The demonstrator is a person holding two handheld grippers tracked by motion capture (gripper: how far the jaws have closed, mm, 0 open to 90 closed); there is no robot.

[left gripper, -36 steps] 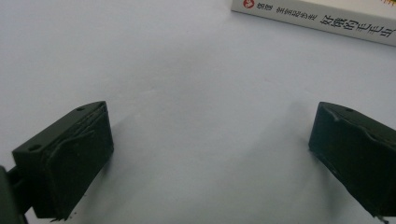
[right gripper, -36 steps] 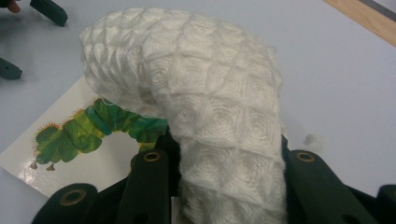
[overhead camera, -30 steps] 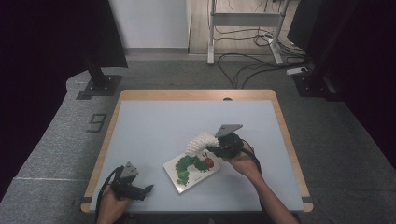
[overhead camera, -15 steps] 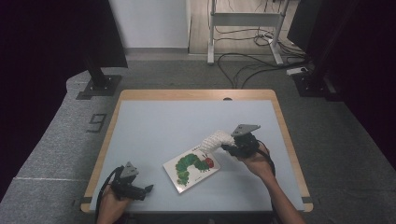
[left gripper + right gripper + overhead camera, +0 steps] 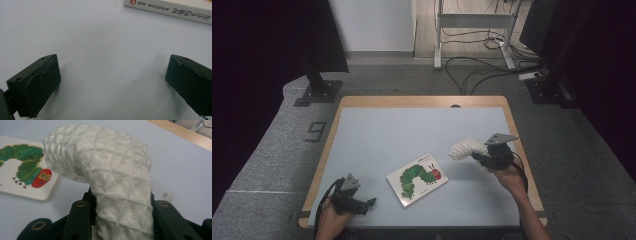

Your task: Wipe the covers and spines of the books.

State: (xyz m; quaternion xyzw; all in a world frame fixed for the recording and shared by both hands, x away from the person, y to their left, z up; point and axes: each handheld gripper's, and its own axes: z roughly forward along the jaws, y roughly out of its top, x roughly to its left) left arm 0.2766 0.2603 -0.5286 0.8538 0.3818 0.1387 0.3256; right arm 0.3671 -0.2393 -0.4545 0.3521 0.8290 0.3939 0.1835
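Firmly around white cloth (image 5: 110, 170): right gripper (image 5: 120, 220) (left gripper (image 5: 112, 85) agape)

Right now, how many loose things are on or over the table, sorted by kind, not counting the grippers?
Picture book: 1, lying flat on the table.
White knitted cloth: 1, held up in the right gripper.
Total: 2.

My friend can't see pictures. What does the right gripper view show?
A white waffle-knit cloth is pinched in the right gripper and droops forward above the pale table. A caterpillar picture book lies flat at left.
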